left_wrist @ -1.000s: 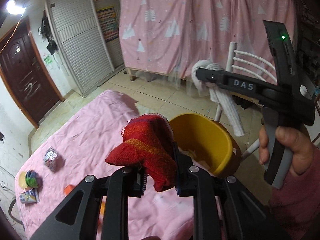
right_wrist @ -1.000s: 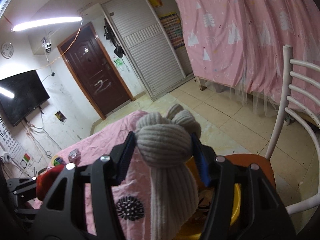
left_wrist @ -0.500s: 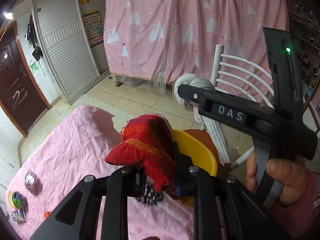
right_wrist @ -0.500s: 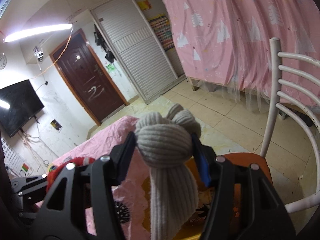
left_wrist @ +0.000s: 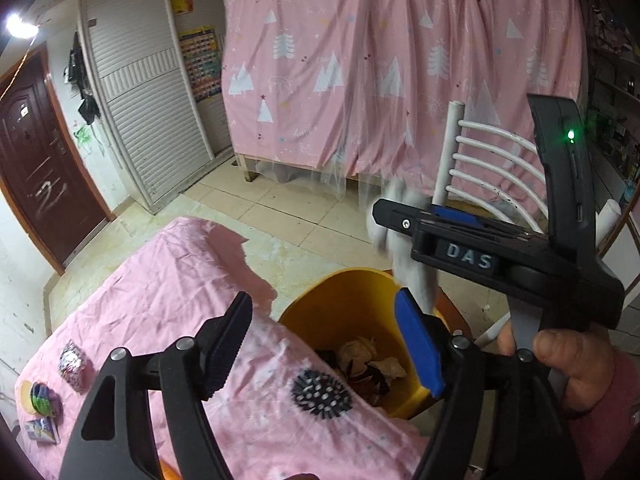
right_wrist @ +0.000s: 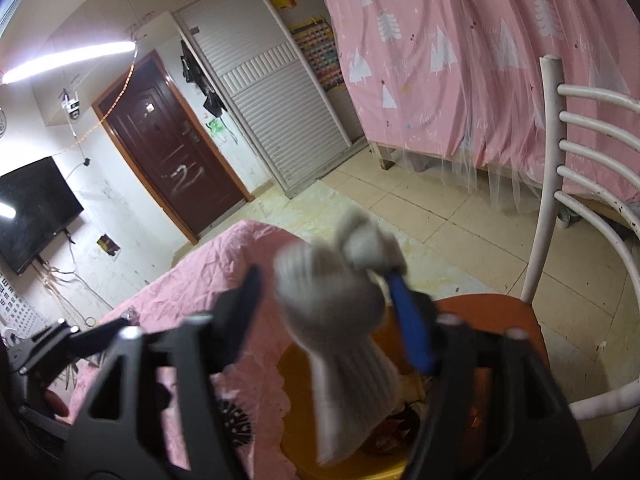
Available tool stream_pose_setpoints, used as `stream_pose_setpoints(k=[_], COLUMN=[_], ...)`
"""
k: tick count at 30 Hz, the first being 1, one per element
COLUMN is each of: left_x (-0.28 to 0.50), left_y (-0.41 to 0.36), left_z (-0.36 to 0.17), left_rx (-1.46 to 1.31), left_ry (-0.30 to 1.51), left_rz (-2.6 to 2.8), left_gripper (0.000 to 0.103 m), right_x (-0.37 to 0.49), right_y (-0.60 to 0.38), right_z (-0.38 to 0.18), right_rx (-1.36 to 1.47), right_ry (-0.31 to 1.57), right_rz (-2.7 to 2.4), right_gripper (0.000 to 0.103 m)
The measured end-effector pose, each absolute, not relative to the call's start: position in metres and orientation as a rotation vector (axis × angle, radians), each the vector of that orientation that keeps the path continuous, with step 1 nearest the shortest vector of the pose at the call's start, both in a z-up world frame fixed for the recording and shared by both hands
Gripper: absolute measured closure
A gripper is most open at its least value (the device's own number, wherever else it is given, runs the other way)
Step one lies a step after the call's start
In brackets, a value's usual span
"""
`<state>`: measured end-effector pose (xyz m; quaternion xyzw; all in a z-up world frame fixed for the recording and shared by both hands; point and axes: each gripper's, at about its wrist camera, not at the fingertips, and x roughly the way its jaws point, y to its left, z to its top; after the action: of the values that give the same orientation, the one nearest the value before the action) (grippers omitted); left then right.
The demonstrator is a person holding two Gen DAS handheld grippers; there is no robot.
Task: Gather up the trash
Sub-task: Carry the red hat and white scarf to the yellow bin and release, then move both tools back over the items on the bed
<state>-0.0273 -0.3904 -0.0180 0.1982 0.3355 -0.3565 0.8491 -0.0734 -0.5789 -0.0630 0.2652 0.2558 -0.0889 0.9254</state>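
Note:
My left gripper hangs over the near rim of the yellow bin; its jaws are opening and nothing is between them. The red sock is out of sight. Crumpled paper lies in the bin. My right gripper is above the same yellow bin, its jaws opening. The grey knotted sock is blurred between them, loose from the left pad and brushing the blue right pad. In the left wrist view the right gripper shows with the grey sock streaking down beside it.
A black spiky ball lies on the pink tablecloth next to the bin. A foil wad and small packets sit at the table's left. The bin stands on an orange-seated white chair. A hand holds the right gripper.
Both grippers have opened. The red sock has left the left jaws and is gone from view. The grey sock has come loose in the right jaws and is blurred.

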Motion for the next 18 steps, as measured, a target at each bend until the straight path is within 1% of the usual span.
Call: stream_pose_setpoints(k=[7, 18], left_x=[-0.023, -0.019], left_y=[-0.357, -0.288], left_z=[-0.004, 0.015], left_rx=[0.361, 0.279], left_ry=[0.699, 0.661], left_rz=[-0.71, -0.614], left_gripper=[0.037, 0.035], right_x=[-0.068, -0.048], right_y=[-0.559, -0.497], right_z=[-0.058, -0.041], right_rx=[0.511, 0.422], right_ry=[0.53, 0.56], right_rz=[-0.159, -0.05], right_gripper=[0.024, 0.024])
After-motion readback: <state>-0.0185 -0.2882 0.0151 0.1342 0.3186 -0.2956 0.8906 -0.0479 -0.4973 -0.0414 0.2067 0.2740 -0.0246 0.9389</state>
